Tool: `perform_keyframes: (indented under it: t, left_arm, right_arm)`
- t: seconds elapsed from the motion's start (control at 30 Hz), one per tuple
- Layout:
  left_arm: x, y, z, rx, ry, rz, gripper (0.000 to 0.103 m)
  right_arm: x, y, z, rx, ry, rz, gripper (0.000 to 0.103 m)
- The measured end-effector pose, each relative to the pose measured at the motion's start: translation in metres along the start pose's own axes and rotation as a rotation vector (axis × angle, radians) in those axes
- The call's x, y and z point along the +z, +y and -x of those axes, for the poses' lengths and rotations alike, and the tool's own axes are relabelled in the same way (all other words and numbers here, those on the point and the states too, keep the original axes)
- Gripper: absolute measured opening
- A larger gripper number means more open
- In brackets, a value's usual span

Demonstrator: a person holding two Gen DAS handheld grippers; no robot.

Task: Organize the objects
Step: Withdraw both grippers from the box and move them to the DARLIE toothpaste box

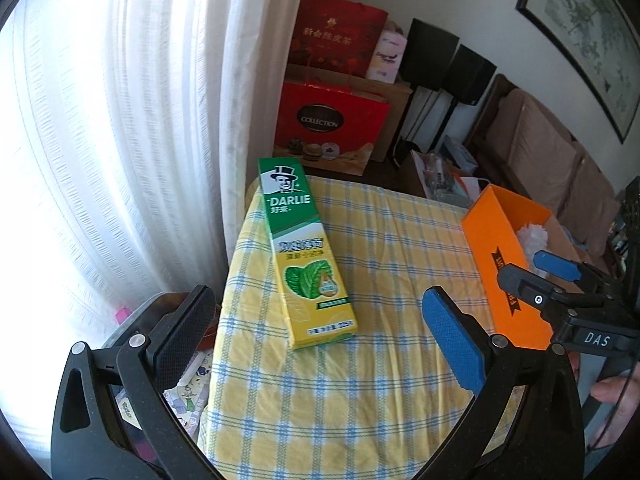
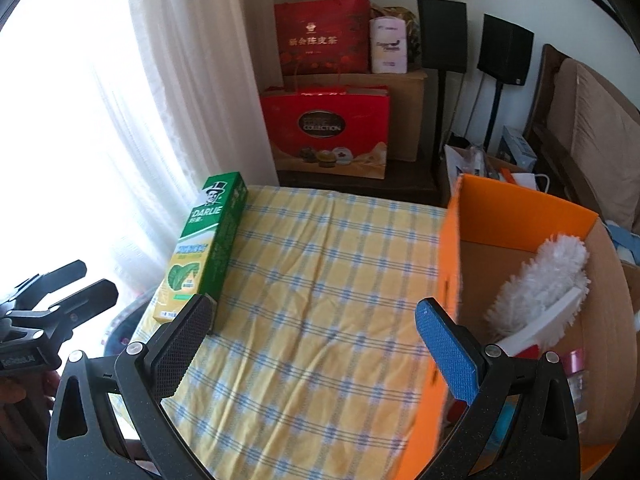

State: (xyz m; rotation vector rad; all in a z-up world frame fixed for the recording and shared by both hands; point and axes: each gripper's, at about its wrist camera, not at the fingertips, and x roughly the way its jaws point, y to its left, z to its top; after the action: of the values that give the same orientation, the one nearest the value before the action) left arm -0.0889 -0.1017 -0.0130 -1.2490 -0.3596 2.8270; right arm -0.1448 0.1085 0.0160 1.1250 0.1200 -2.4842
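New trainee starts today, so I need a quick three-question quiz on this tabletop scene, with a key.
1. True or false: the Darlie toothpaste box lies flat on the checked tablecloth.
2. What white item sits in the orange box?
3. Multiple choice: the left gripper is A) open, B) shut on the toothpaste box.

Key:
1. True
2. The white duster
3. A; the right gripper is open too.

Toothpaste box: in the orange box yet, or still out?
Out. The toothpaste box lies flat on the checked cloth, apart from the orange box, untouched by either gripper.
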Motion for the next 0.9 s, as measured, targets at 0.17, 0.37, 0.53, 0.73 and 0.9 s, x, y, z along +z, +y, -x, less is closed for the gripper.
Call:
perform_keyframes:
  t: [0.17, 0.37, 0.53, 0.73, 0.9]
  left_arm:
    - [0.001, 0.011, -0.007, 0.015, 0.006, 0.015, 0.103]
    - [0.001, 0.023, -0.017, 0.039, 0.017, 0.03, 0.103]
    - [0.0, 0.034, -0.027, 0.051, 0.034, 0.052, 0.103]
    - [-0.004, 0.053, -0.03, 0.057, 0.04, 0.098, 0.103]
    - [-0.004, 0.072, -0.034, 0.06, 0.049, 0.145, 0.103]
  right_arm:
    - [0.001, 0.014, -0.01, 0.014, 0.002, 0.02, 0.103]
    - [-0.004, 0.033, -0.022, 0.048, 0.001, 0.062, 0.103]
    - [-0.012, 0.052, -0.038, 0.101, 0.031, 0.085, 0.103]
    - [-0.011, 0.074, -0.054, 0.164, 0.054, 0.093, 0.103]
    - [-0.015, 0.092, -0.061, 0.196, 0.055, 0.103, 0.102]
